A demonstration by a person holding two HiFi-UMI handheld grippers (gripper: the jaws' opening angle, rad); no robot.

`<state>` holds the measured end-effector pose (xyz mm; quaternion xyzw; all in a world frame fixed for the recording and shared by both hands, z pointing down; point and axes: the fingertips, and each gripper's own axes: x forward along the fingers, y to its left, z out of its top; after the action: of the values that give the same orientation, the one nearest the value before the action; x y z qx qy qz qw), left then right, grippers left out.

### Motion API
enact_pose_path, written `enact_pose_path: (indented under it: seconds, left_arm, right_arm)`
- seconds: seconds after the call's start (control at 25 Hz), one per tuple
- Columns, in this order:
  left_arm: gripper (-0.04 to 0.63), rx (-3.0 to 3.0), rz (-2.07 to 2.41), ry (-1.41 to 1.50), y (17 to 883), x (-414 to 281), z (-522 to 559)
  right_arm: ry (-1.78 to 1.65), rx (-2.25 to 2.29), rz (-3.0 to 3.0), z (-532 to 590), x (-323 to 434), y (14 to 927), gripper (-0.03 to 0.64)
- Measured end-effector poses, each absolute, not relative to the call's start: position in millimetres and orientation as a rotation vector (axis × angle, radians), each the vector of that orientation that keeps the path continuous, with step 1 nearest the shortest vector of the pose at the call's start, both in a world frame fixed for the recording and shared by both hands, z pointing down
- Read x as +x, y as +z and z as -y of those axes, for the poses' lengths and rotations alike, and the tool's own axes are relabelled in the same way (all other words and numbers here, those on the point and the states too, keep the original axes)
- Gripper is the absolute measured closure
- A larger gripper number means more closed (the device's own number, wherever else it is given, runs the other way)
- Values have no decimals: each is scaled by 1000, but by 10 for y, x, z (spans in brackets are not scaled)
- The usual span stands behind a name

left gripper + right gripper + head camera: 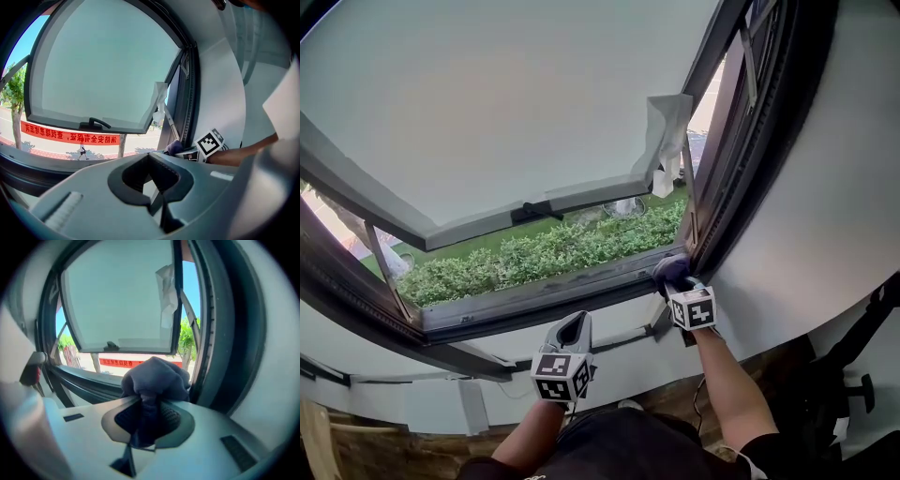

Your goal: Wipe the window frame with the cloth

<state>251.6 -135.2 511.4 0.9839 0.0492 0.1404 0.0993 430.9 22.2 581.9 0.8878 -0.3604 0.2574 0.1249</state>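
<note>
A person stands at an open window with a gripper in each hand. The right gripper (679,284) is reached out on a bare forearm (727,384), its tongs clamped on a dark blue-grey cloth (671,269). In the right gripper view the cloth (154,377) bulges out past the tongs in a wad, with a tail of it pinched down between the pads.

The wad sits at the lower right corner of the window frame (534,298), at about 4 o'clock of the opening. That is where the dark bottom rail meets the right upright, and the cloth looks to be touching the rail.

The left gripper (573,328) hangs at 6 o'clock in the head view, below the sill and apart from the frame. Its tongs are together with nothing between them.

The sash (487,112) is pushed outward at its lower edge, and its pale pane fills the view from 10 to 1 o'clock. A black handle (535,209) sits on the sash's lower edge. A scrap of white film (667,127) hangs from the sash's right corner at 2 o'clock.

Outside, a green hedge (544,255) runs below the sash. A red banner (65,136) lines the street in the left gripper view. A white wall (806,234) curves away at 3 o'clock.
</note>
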Motion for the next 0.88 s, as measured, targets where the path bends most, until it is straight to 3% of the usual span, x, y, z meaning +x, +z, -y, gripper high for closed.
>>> enact_pose_path:
  seconds: [0.44,0.88]
  left_arm:
    - [586,2939,-200,423,5065,2616,1223]
    - [586,2991,-215,326,4928,2620,1134]
  right_arm:
    - [399,3042,1155,-400,3582,5308,548]
    - [-44,2969,1002,-632,3124,4671,547]
